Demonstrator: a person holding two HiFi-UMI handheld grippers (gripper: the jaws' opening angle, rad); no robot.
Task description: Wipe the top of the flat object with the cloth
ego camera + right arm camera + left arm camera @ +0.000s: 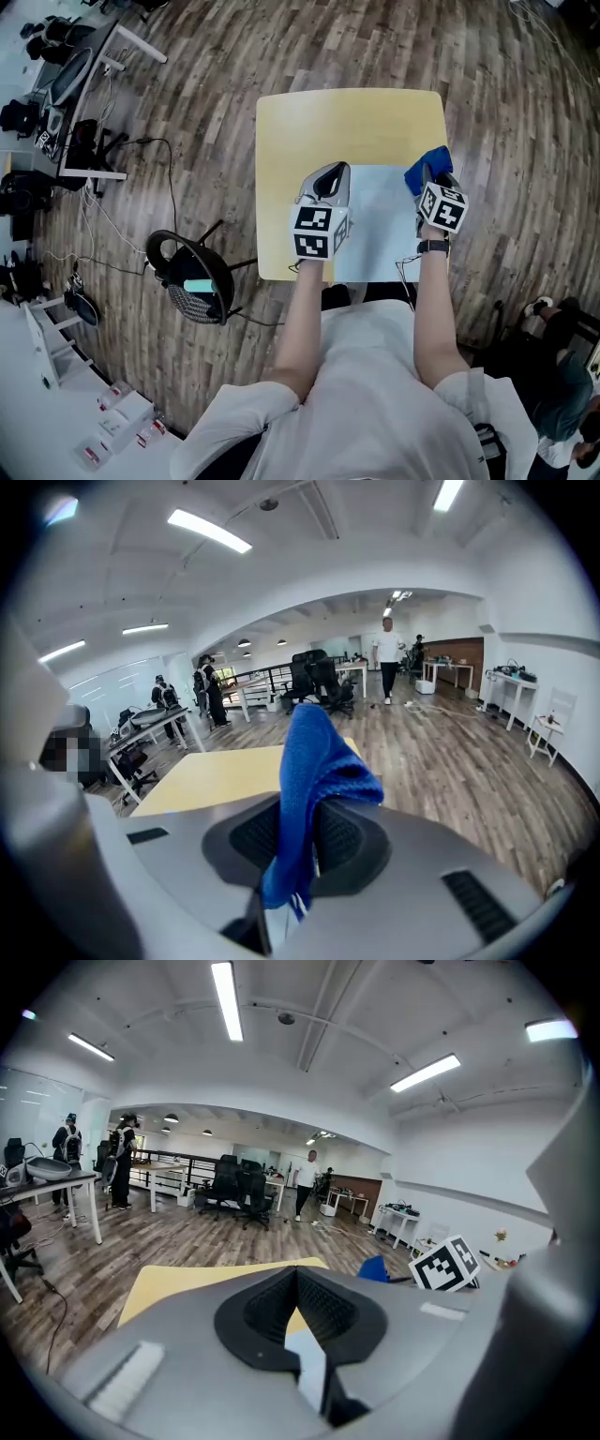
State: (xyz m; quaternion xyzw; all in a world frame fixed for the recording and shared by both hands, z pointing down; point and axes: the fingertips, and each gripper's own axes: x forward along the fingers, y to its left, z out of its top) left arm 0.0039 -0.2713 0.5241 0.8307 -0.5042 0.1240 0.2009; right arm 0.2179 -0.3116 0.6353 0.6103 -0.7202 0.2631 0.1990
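Blue cloth [314, 780] is pinched between the closed jaws of our right gripper [431, 180]. It is bunched and stands up past the tips, at the far right corner of the pale flat object [380, 225]. That sheet lies flat on the yellow worktop [347, 117] and reaches its near edge. Our left gripper [328, 178] has its jaws closed with nothing between them and sits over the sheet's left edge; we cannot tell whether it presses down on it. For a good wipe, we judge we should tip the right gripper down so the cloth, not the hard jaws, meets the surface. We should grip firmly and draw the cloth in overlapping passes from the far edge toward us. The sheet looks light and may slide or buckle, so the left gripper should pin it while we stroke away from that anchor.
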